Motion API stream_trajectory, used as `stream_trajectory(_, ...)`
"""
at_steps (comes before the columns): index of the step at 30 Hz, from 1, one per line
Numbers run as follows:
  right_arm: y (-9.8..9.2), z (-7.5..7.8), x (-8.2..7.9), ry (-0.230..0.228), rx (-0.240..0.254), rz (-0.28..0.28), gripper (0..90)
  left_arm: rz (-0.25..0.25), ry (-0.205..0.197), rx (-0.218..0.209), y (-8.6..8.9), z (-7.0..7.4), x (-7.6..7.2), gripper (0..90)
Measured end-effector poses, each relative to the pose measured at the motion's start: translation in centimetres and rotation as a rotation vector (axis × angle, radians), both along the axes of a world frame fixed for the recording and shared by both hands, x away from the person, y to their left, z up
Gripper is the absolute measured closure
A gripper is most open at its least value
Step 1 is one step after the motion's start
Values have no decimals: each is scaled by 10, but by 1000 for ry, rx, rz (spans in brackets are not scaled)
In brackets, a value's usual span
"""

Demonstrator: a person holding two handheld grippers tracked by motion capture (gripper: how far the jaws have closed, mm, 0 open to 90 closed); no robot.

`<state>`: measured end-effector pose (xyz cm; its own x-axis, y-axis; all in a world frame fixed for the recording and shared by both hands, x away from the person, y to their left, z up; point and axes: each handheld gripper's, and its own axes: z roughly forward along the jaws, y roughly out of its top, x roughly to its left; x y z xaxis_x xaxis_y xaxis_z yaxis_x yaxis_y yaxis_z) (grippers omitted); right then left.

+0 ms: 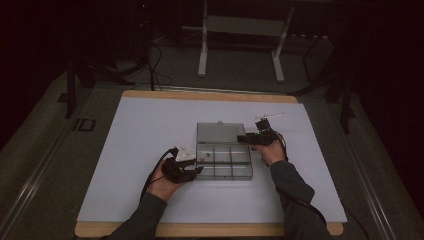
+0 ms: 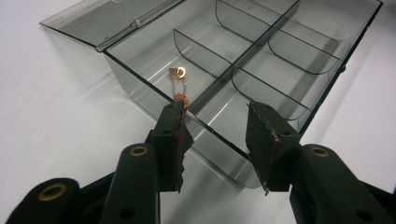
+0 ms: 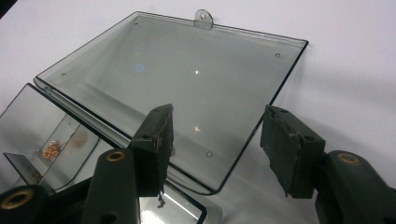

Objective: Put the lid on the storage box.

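A smoky clear compartment box sits mid-table with its lid swung flat behind it. A thin gold chain lies in a left-hand compartment, and the right gripper view has it bunched up as the chain. My left gripper is open at the box's left end, its jaws either side of the near wall without pressing on it; from above, the left gripper is at the box's left side. My right gripper is open with the lid's near corner between its jaws, untouched. From above, the right gripper hovers at the lid's right edge.
The box rests on a white mat that covers a wooden table. Bare mat lies to the left, right and front of the box. A white-legged stand is on the dark floor beyond the table.
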<state>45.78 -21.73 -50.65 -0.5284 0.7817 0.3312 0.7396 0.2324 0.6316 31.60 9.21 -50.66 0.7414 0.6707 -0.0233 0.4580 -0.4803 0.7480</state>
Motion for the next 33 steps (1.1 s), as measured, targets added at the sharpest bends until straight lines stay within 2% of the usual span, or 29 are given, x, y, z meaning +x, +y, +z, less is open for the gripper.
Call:
stream_trajectory(11, -2, -2, 8, 67, 32, 2, 408, -4, 3, 2, 0, 0, 1, 584)
stream_trajectory(17, -2, -2, 10, 80, 30, 4, 404, -8, 7, -2, 1, 0, 1, 584)
stream_trajectory(33, -5, -6, 15, 139, 89, -15, 403, -12, 12, 4, 1, 1, 2, 584)
